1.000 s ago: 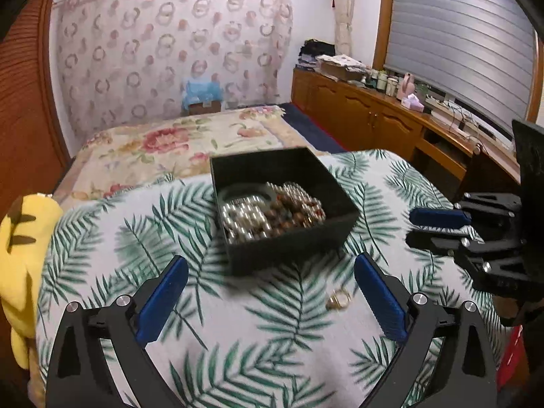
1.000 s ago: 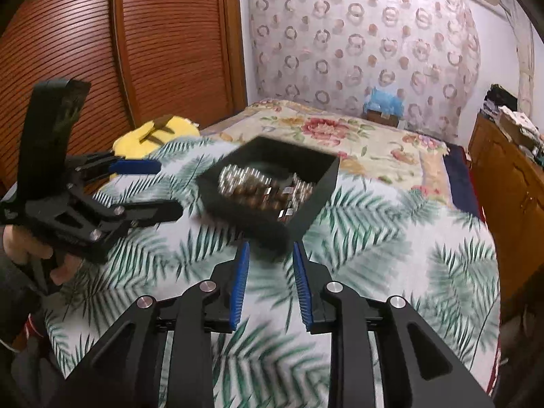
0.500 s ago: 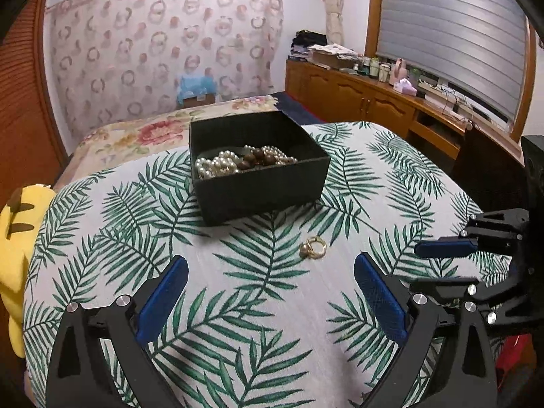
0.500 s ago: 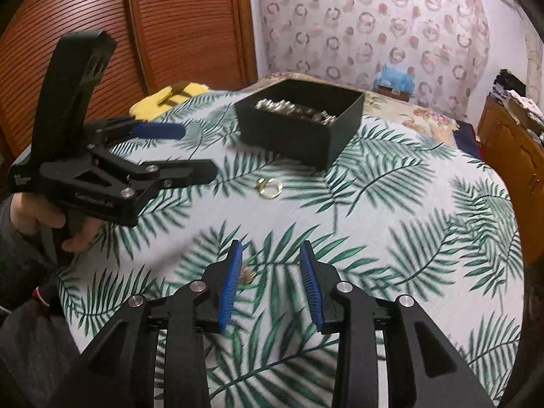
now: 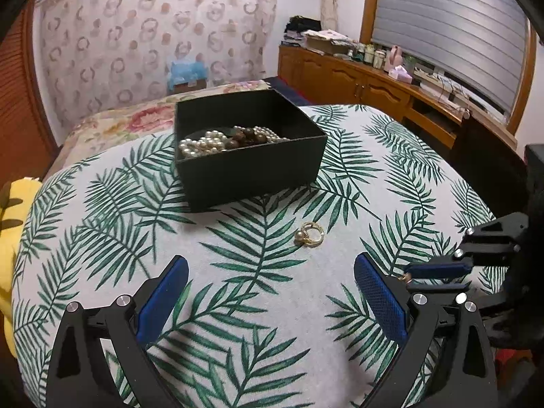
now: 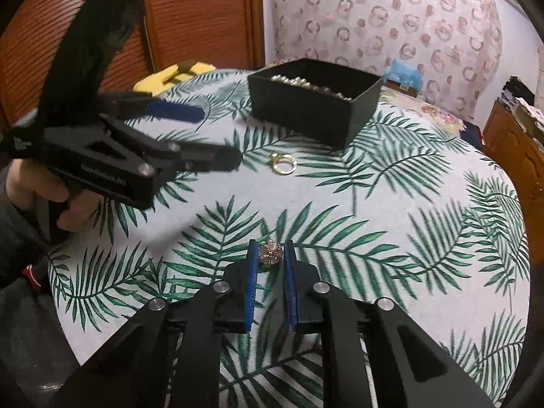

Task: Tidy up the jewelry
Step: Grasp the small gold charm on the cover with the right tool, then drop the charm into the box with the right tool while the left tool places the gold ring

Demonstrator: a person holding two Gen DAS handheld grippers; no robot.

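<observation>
Two jewelry pieces lie loose on the leaf-print tablecloth point(image 5: 258, 292) in the left wrist view: a gold ring with a small pearl point(image 5: 310, 234), ahead of the left gripper point(image 5: 270, 292) and nearer its right-hand finger, beyond the tips and not between them, and a tiny gold piece barely visible at the tips of the right gripper point(image 5: 413, 280), which reaches in from the right edge. The left gripper's two blue-padded fingers stand wide apart with nothing between them. One black box point(image 5: 251, 173) sits farther back on the cloth, holding a heap of pearl strands point(image 5: 204, 144) and darker brown beads point(image 5: 246, 135); how many strands I cannot tell. In the right wrist view, one flower-shaped ring point(image 6: 269, 254) with pale petals and a gold setting sits right between the tips of the right gripper point(image 6: 271, 255); its jaws have just been closing and both blue pads now meet the ring's sides, pinching it at the cloth. The gold ring with a small pearl point(image 6: 284, 164) lies farther ahead, between this gripper and the black box point(image 6: 312, 110), apart from both. The left gripper point(image 6: 217, 136), held by one hand point(image 6: 40, 187) at the left, hovers with its fingers spread, its lower finger ending just left of that gold ring.
</observation>
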